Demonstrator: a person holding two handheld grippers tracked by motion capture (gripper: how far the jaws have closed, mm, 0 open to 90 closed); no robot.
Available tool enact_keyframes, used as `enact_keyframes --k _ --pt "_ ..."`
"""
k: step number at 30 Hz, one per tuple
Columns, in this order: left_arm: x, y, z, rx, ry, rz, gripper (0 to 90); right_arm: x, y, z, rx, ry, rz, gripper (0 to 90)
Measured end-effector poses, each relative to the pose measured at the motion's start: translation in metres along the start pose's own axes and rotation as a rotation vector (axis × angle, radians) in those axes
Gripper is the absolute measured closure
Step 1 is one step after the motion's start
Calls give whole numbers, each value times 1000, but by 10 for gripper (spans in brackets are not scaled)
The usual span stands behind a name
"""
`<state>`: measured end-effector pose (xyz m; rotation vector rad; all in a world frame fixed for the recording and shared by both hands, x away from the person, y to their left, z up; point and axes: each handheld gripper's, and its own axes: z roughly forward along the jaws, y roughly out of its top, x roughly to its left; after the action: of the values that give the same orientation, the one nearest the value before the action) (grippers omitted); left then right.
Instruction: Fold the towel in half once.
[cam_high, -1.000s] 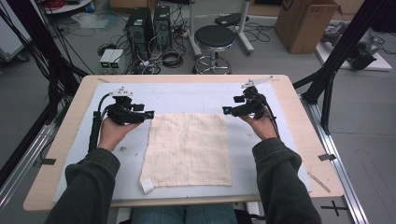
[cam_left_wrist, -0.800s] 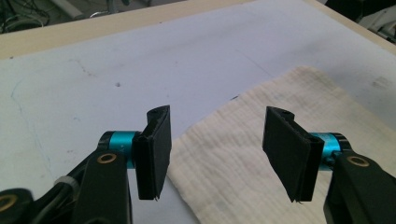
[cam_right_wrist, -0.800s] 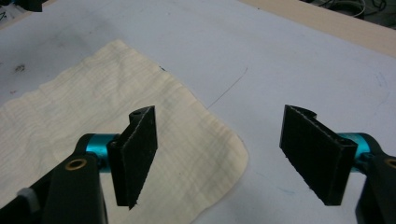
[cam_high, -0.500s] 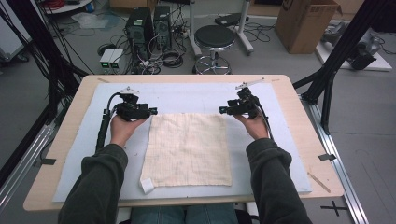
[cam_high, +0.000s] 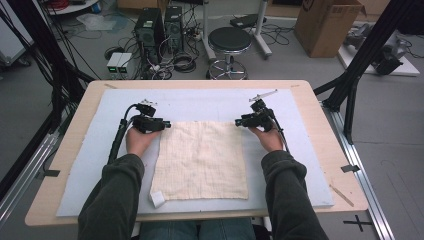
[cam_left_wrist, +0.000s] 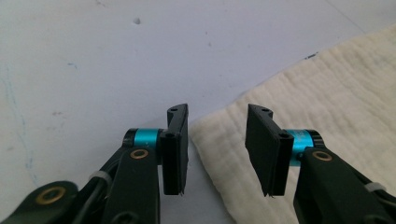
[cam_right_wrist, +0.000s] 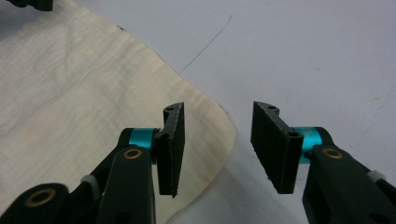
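Cream waffle-weave cloth (cam_high: 202, 160) lay flat, square | left gripper (cam_left_wrist: 217, 140) gaped at far-left corner | right gripper (cam_right_wrist: 219, 140) gaped at far-right corner

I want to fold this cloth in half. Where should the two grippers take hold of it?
Take the cloth by its two far corners, where it lies flat with its edges free. The open left gripper and right gripper each straddle one; come in low from outside so one finger slips under the edge.
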<state>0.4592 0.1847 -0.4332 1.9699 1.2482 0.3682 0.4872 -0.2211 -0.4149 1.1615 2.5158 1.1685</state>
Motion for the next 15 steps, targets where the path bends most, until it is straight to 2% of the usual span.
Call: enact_keyframes --k 3,5,9,13,15 --pt "0 -2 4 22 3 1 611 2 -2 7 24 -4 8 581" --pt "-1 -2 4 18 13 10 625 2 -3 11 29 -7 4 599" --pt "-1 -2 3 27 13 25 673 4 -6 17 76 -18 1 673" --pt "-2 -2 3 29 24 31 756 6 -8 20 85 -39 -17 752" --pt "-2 -2 4 30 13 28 816 6 -7 20 90 -32 -19 808"
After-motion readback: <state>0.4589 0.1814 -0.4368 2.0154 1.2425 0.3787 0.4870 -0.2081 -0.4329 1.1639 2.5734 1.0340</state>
